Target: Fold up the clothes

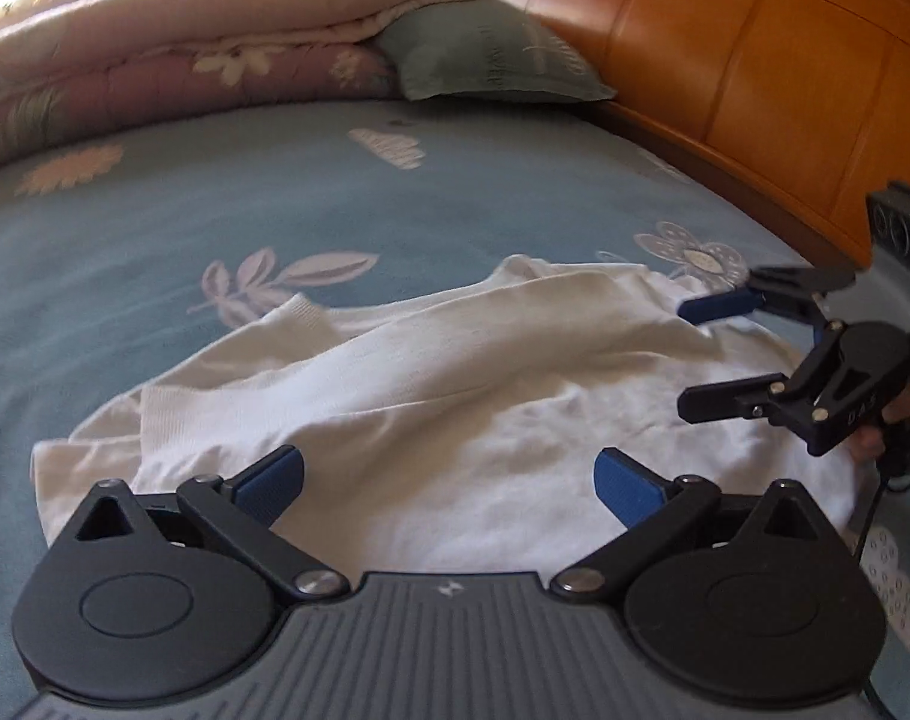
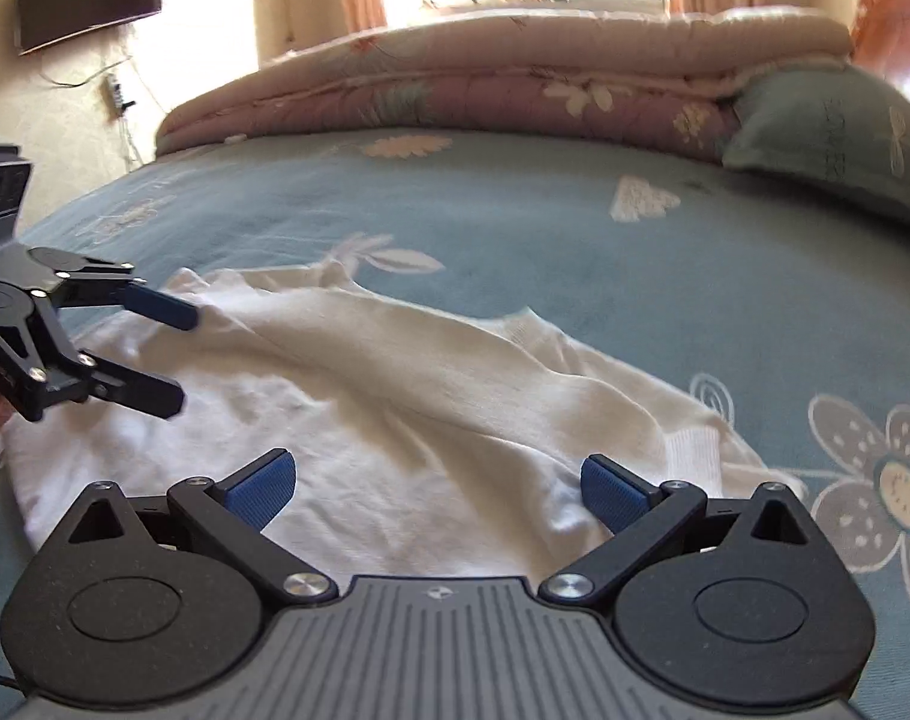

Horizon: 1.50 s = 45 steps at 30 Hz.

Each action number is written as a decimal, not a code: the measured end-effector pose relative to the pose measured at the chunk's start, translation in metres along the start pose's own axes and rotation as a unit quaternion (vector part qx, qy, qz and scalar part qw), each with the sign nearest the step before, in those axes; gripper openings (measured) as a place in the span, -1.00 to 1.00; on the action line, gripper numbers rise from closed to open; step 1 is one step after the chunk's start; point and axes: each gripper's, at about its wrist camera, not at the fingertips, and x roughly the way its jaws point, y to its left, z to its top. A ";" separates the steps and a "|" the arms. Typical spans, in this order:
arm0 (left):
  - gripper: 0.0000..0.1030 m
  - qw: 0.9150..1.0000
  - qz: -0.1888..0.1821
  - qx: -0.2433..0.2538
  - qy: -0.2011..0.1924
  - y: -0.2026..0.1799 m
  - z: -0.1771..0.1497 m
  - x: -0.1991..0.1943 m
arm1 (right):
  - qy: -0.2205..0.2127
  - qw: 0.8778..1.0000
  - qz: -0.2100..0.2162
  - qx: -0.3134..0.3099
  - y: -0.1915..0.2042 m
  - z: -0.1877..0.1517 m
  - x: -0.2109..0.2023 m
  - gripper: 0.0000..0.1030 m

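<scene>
Two grippers hover over one white garment point(image 1: 431, 396), which lies rumpled on the bed point(image 1: 227, 222), its long axis running across both views. Left gripper point(image 1: 449, 480) and right gripper point(image 2: 437, 483) hold their jaws spread, empty, at opposite ends, equally near.

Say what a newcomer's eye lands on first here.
The white garment crumpled on the blue flowered bedsheet, nearest the cameras, with one sleeve thrown across its body. Both grippers hover open over it: the left gripper at one end, the right gripper at the other, neither holding cloth. Behind lie a folded quilt and a green pillow by the wooden headboard.
</scene>
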 end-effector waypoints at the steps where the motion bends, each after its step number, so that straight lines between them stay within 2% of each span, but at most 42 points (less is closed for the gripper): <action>1: 0.98 1.000 0.005 -0.020 0.004 0.010 -0.001 0.004 | 0.001 1.000 0.002 0.011 -0.004 0.001 0.002 1.00; 3: 0.98 0.999 0.008 -0.053 0.006 0.024 -0.001 0.005 | 0.003 0.999 0.007 0.034 -0.011 0.003 0.007 1.00; 5: 0.99 0.998 0.016 -0.059 0.000 0.018 0.005 -0.005 | 0.005 0.998 0.011 0.056 -0.018 0.004 0.011 1.00; 6: 0.99 0.998 0.007 -0.059 -0.008 0.012 0.009 -0.011 | 0.007 0.998 0.013 0.067 -0.022 0.005 0.013 1.00; 8: 0.99 0.996 -0.052 -0.063 -0.018 0.002 0.014 -0.014 | 0.009 0.996 0.019 0.088 -0.029 0.007 0.017 1.00; 10: 0.99 0.991 -0.118 -0.067 -0.015 -0.009 0.019 -0.009 | 0.009 0.996 0.046 0.077 -0.021 0.008 0.013 1.00; 12: 0.99 0.988 -0.141 -0.061 -0.007 -0.018 0.023 0.007 | 0.025 0.997 0.047 0.064 -0.017 0.005 0.022 1.00; 15: 0.99 0.991 -0.109 -0.074 0.009 -0.017 0.026 0.038 | 0.032 0.998 0.029 0.048 -0.018 -0.002 0.040 1.00; 17: 0.99 0.987 -0.122 -0.102 -0.001 -0.007 0.024 0.050 | 0.031 0.998 0.018 0.046 -0.021 -0.005 0.047 1.00; 23: 0.99 0.987 -0.110 -0.116 0.002 -0.006 0.029 0.034 | 0.029 0.998 0.001 0.051 -0.020 -0.003 0.051 1.00; 26: 0.99 0.989 -0.101 -0.108 -0.002 -0.007 0.028 0.012 | 0.032 0.998 -0.008 0.046 -0.015 -0.001 0.049 1.00; 28: 0.99 0.989 -0.097 -0.107 -0.007 -0.005 0.022 -0.007 | 0.019 0.998 0.012 0.050 -0.008 0.005 0.040 1.00; 34: 0.99 0.983 -0.083 -0.163 -0.003 0.017 -0.023 -0.042 | 0.020 0.990 0.131 0.054 0.017 0.021 0.056 1.00; 36: 0.99 0.983 -0.054 -0.176 0.011 0.028 -0.037 -0.040 | 0.023 0.991 0.120 0.063 0.015 0.023 0.054 1.00; 40: 0.99 0.978 -0.064 -0.199 -0.008 0.038 -0.042 -0.048 | 0.027 0.992 0.098 0.081 0.013 0.027 0.052 1.00; 43: 0.99 0.983 -0.054 -0.174 -0.022 0.029 -0.037 -0.060 | 0.030 0.992 0.081 0.095 0.011 0.030 0.050 1.00; 45: 0.99 0.982 -0.057 -0.176 -0.020 0.026 -0.041 -0.063 | 0.034 0.992 0.071 0.101 0.011 0.025 0.042 1.00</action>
